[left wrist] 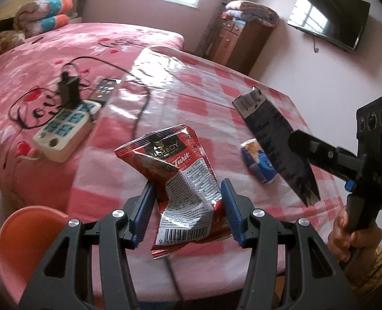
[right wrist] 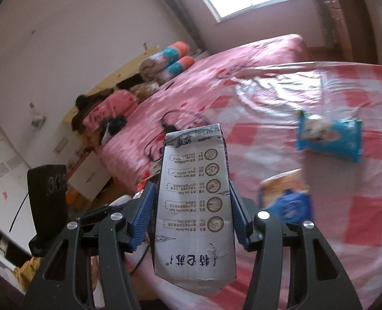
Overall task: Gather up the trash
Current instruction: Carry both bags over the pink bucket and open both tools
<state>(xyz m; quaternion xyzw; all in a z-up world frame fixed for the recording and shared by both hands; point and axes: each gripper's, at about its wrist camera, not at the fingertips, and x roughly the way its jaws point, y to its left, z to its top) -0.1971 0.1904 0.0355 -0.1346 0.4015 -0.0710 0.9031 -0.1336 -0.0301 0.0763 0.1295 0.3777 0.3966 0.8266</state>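
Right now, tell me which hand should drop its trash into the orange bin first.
Left, probably. The left gripper holds the red packet right beside the orange bin; the right gripper holds its milk carton farther over the table.

Wrist views close over shared table [left wrist: 242, 82]
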